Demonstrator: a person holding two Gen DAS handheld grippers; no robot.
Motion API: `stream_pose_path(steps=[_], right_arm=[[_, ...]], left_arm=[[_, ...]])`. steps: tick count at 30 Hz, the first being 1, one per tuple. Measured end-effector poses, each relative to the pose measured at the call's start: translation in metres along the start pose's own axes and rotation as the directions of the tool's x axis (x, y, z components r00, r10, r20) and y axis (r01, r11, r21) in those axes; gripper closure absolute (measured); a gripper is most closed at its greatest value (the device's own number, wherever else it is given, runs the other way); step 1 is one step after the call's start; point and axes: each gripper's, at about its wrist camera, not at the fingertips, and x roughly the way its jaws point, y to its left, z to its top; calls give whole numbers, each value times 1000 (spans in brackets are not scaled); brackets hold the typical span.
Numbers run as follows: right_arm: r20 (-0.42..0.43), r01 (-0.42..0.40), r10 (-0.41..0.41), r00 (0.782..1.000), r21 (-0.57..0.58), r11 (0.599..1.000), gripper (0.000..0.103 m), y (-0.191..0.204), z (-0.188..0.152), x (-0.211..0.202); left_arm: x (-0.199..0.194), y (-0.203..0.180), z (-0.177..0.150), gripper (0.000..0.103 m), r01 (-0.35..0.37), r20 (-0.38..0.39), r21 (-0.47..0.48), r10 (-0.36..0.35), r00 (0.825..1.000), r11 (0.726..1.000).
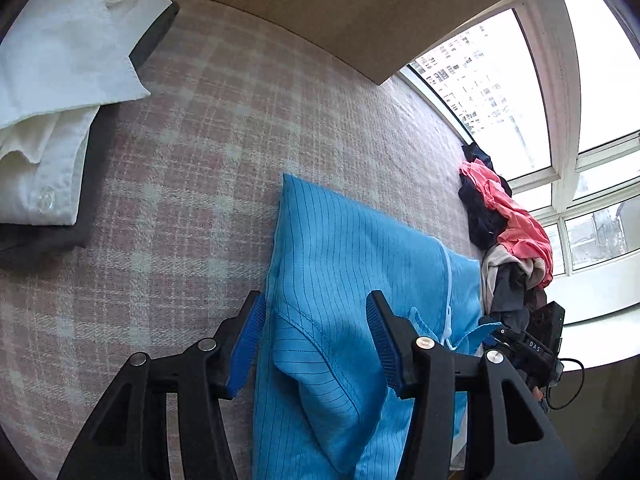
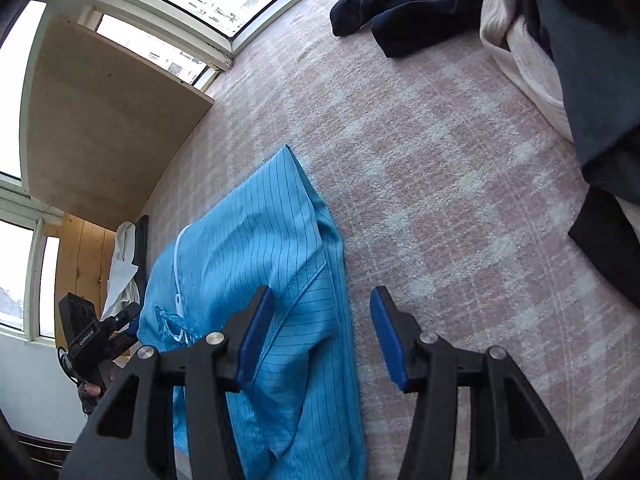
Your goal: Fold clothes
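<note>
A light blue pinstriped zip-up garment [image 1: 352, 264] lies partly folded on the pink plaid surface [image 1: 192, 168]. My left gripper [image 1: 316, 320] is open, its blue pads standing on either side of the garment's left shoulder fold. In the right wrist view the same garment [image 2: 256, 232] lies at lower left. My right gripper [image 2: 320, 320] is open over the garment's right edge, with its left pad [image 2: 256, 332] above the cloth and its right pad [image 2: 386, 340] above the bare surface. Each view shows the other gripper [image 1: 532, 344] at the garment's far side [image 2: 96, 340].
A folded white shirt on a dark garment [image 1: 60, 92] lies at the upper left. A heap of unfolded clothes, pink, navy, cream and grey [image 1: 504, 232], lies by the window [image 1: 500, 92]; it fills the top right of the right wrist view [image 2: 520, 24]. A tan board [image 1: 340, 8] stands along the far edge.
</note>
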Motion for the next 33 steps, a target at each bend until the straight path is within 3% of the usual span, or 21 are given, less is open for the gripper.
stream_pose_path(steps=[4, 10, 16, 21, 27, 33], right_arm=[[-6, -45, 45, 999, 29, 999, 52, -3, 1, 4], [-23, -112, 112, 993, -1, 994, 39, -1, -1, 7], [-36, -173, 171, 985, -71, 982, 39, 7, -9, 11], [-55, -193, 190, 980, -44, 980, 39, 5, -6, 13], [-91, -170, 160, 983, -120, 978, 39, 26, -7, 21], [-86, -197, 190, 978, -80, 977, 40, 19, -7, 20]], left_arm=[[6, -1, -5, 53, -16, -30, 25, 17, 999, 1000], [11, 1, -7, 49, 3, -54, 32, -1, 999, 999], [10, -3, -8, 49, 13, -62, 61, -10, 998, 998], [12, -11, -11, 50, 1, -74, 110, 8, 997, 994], [15, -18, -14, 66, -50, -84, 180, 66, 994, 982], [14, -19, -16, 80, -65, -82, 201, 83, 993, 977]])
